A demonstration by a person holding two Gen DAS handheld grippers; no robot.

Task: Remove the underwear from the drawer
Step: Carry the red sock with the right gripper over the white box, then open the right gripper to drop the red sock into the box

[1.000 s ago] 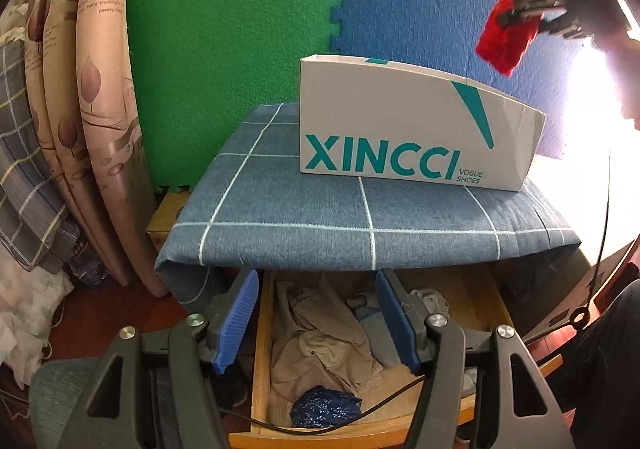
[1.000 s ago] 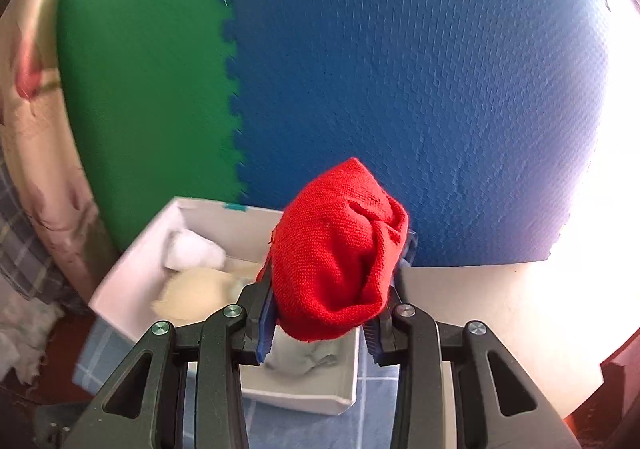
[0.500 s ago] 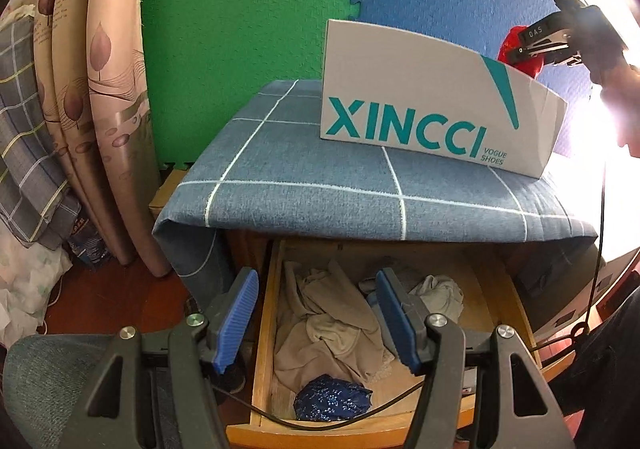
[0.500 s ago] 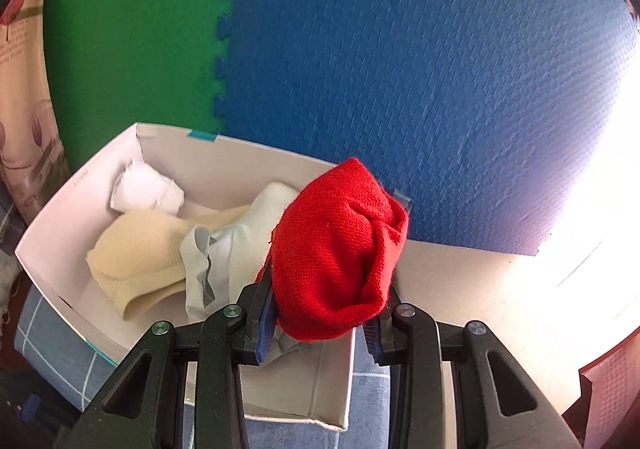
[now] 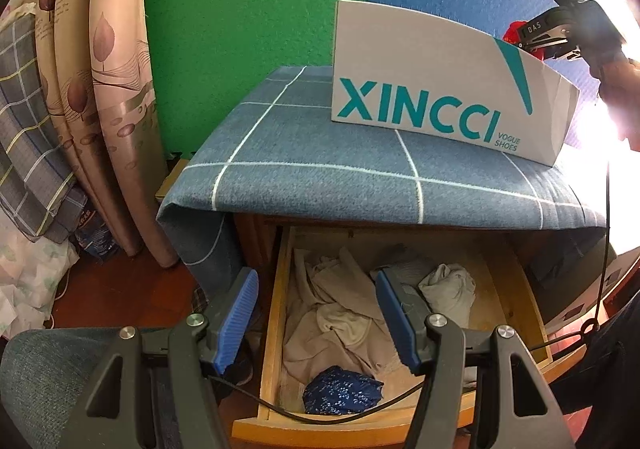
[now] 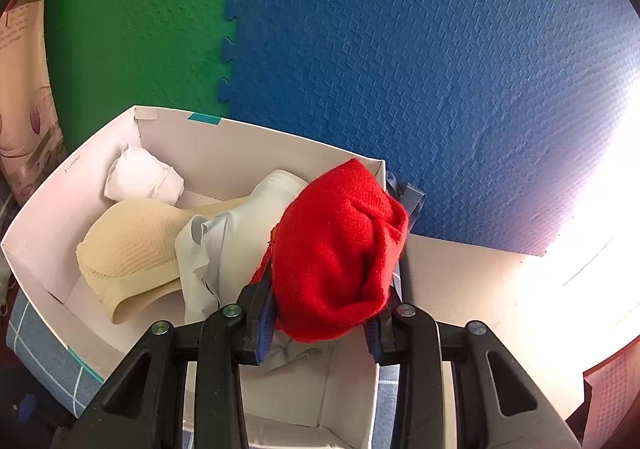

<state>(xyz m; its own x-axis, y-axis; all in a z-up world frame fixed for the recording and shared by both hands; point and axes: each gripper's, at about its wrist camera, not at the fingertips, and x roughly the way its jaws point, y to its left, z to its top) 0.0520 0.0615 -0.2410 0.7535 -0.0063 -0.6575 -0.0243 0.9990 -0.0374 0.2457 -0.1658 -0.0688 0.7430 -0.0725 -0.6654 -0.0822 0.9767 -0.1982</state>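
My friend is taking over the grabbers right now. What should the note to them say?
Right gripper: shut on the red underwear, above the shoebox.
Left gripper: open, empty, in front of the open drawer.
Done: three pieces lie in the shoebox.
Left: drop the red one in, then fetch the beige clothes, grey bundle and blue patterned piece from the drawer.

Red knit underwear point(image 6: 340, 249) hangs bunched above the shoebox; the open wooden drawer point(image 5: 276, 313) holds crumpled garments.
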